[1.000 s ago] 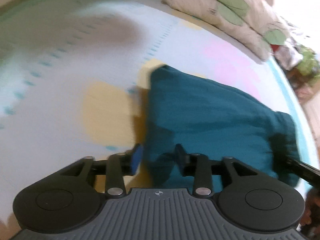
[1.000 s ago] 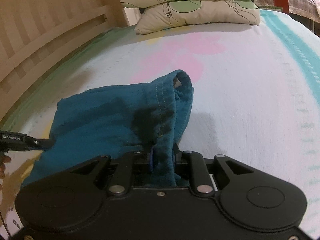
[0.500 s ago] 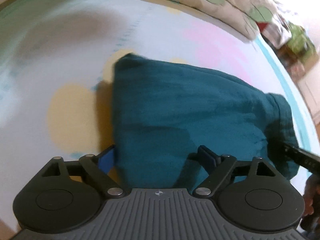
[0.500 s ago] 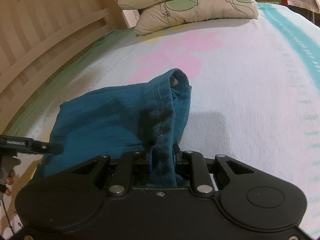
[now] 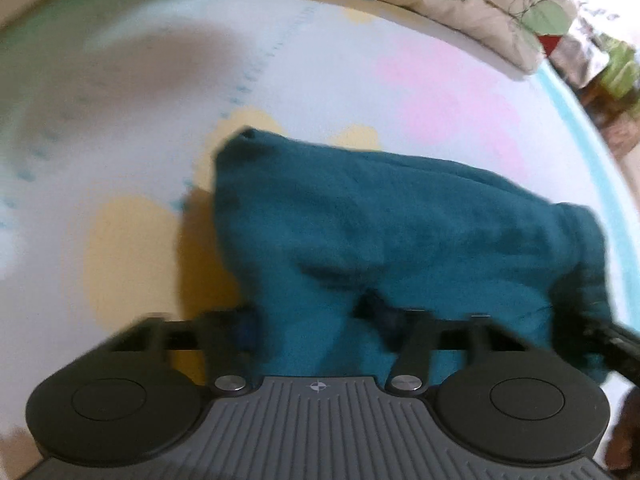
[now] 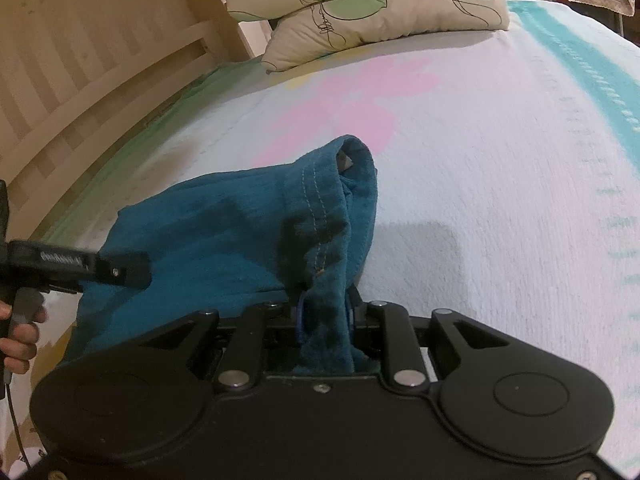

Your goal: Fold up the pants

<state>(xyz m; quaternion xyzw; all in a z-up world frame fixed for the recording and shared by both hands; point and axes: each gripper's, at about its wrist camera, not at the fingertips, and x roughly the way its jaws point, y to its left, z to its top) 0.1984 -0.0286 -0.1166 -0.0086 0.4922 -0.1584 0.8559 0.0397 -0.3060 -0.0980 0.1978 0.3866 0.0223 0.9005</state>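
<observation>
Teal pants (image 6: 208, 236) are clamped at the stitched hem by the right gripper (image 6: 325, 316); open bedspread (image 6: 500, 200) lies toward 2 o'clock. Left gripper (image 5: 316, 320), angled downward, is closing around bunched fabric, apparently.

Pants (image 6: 208, 232) on bedspread (image 6: 500, 184); pillows (image 6: 372, 8) behind, apparently stacked; headboard (image 6: 80, 60) left

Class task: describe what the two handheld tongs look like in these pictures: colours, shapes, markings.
Left tongs: black linkage arms, silver pivot screws, two round black discs, grey ribbed body with a small crosshair mark. Right tongs: all-black body, same discs and screws, blue-edged pads.
</observation>
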